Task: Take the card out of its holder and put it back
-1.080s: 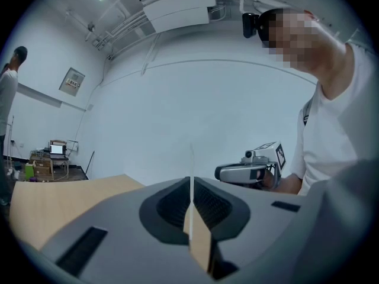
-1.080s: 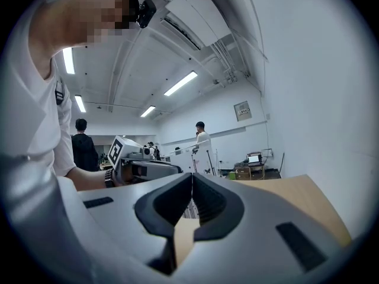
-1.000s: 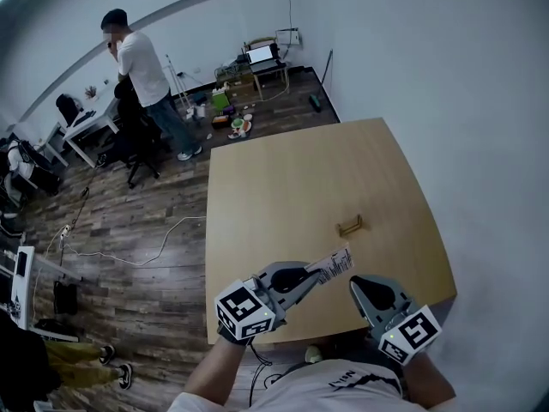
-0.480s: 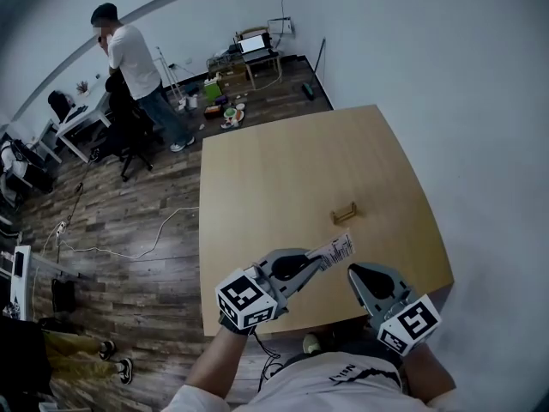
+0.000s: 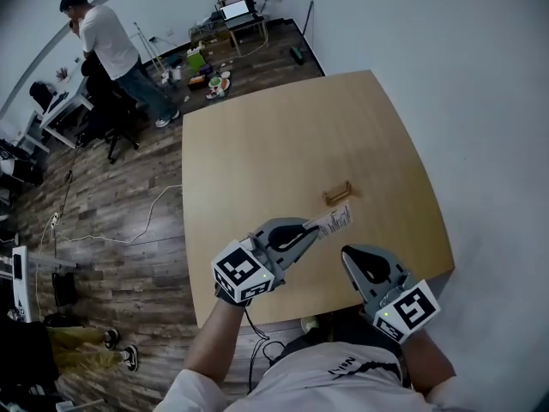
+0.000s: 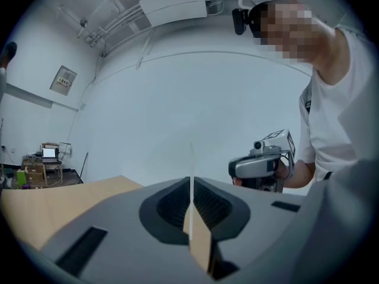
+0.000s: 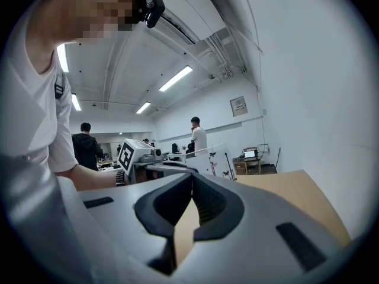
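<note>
Nearest the person, the right gripper (image 5: 346, 256) hangs over the table's near edge, jaws together on nothing. The left gripper (image 5: 314, 231) is clamped on one end of the card (image 5: 334, 220) (thin and light, likely to flex), which juts out in the air just short of the holder (image 5: 337, 195). Holding it by that end looks right to me. Beyond, the table (image 5: 283, 127) lies bare, and the holder stands well in from its edges.

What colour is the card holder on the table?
The card holder is brownish tan; head view.
</note>
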